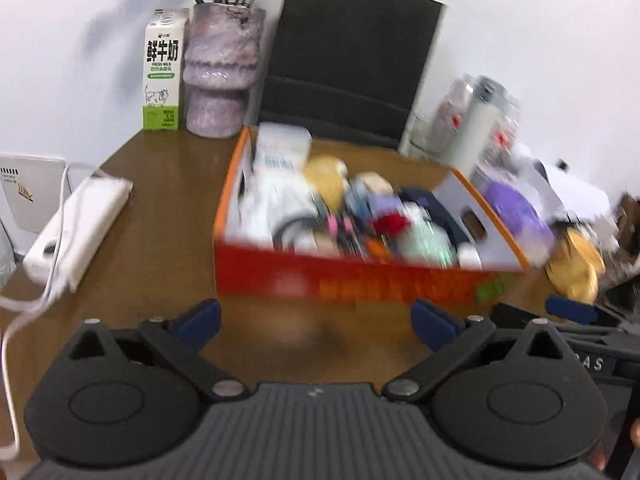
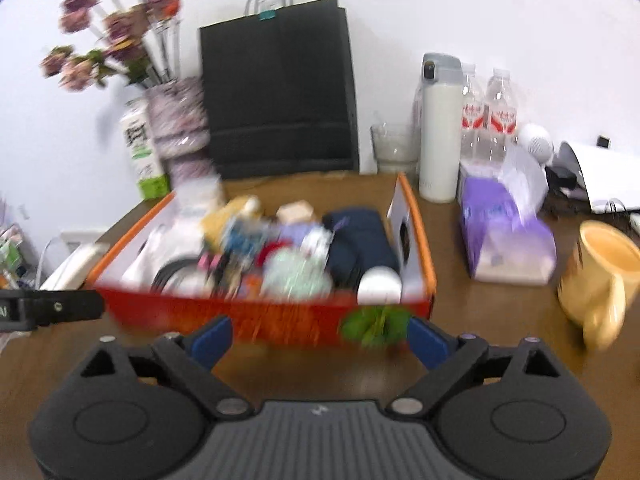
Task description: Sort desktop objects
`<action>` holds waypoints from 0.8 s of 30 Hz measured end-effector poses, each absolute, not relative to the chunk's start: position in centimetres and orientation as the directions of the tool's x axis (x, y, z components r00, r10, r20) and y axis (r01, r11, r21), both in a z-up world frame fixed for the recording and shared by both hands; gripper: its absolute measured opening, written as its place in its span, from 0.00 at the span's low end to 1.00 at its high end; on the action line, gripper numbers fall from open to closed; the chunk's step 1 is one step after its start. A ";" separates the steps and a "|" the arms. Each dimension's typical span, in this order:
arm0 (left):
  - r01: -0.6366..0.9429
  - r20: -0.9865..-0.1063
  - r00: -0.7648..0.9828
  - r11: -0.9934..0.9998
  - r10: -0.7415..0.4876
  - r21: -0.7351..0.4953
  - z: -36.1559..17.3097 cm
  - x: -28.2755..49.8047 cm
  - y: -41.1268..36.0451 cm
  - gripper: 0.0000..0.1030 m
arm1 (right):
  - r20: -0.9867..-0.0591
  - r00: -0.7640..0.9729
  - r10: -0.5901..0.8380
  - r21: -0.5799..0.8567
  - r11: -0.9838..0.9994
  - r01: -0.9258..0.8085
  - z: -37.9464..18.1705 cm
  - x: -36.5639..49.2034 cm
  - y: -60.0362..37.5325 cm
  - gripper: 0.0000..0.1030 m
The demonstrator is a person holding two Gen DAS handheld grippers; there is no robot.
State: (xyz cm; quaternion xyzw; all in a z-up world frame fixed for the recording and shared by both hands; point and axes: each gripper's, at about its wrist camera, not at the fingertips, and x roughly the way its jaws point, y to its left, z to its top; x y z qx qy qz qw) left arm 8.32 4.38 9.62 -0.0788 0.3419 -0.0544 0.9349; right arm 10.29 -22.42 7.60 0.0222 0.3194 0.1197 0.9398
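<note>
Box: orange cardboard box (image 1: 360,280) sits mid-desk, crammed with blurred small items; dark blue pouch (image 2: 360,240) at its right end.
Left gripper (image 1: 316,320): jaws spread wide, nothing between them, hovering over bare wooden desk (image 1: 160,220) just short of the box front.
Right gripper (image 2: 320,340): jaws spread too, empty, near the box's front wall.
Right of box: purple tissue pack (image 2: 504,232), yellow mug (image 2: 600,276).
Left of box: white power strip (image 1: 76,224).
Back: milk carton (image 1: 162,72), vase (image 1: 220,72), black bag (image 2: 276,92).

the left gripper (image 1: 316,322) hangs with jaws wide apart and nothing between them, just before the blurred orange box (image 1: 360,280) crammed with objects on the wooden desk (image 1: 160,220).
</note>
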 end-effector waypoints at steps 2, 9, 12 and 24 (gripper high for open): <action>0.053 -0.626 0.766 0.985 -0.147 -0.167 8.6 5.9 4.0 1.00 | -0.592 0.763 0.260 0.123 0.964 -0.234 6.9 7.8 -22.1 0.92; 0.039 -0.625 0.778 0.997 -0.073 -0.067 5.0 -1.5 3.2 1.00 | -0.587 0.757 0.285 0.139 0.957 -0.253 4.2 0.0 -21.9 0.97; 0.028 -0.632 0.773 0.998 -0.052 -0.047 3.9 -3.3 3.2 1.00 | -0.620 0.725 0.300 0.179 0.954 -0.242 2.6 -2.3 -22.1 0.97; 0.053 -0.642 0.766 0.999 -0.035 0.010 1.8 -2.3 1.9 1.00 | -0.652 0.733 0.193 0.020 0.971 -0.237 1.3 -2.1 -20.3 1.00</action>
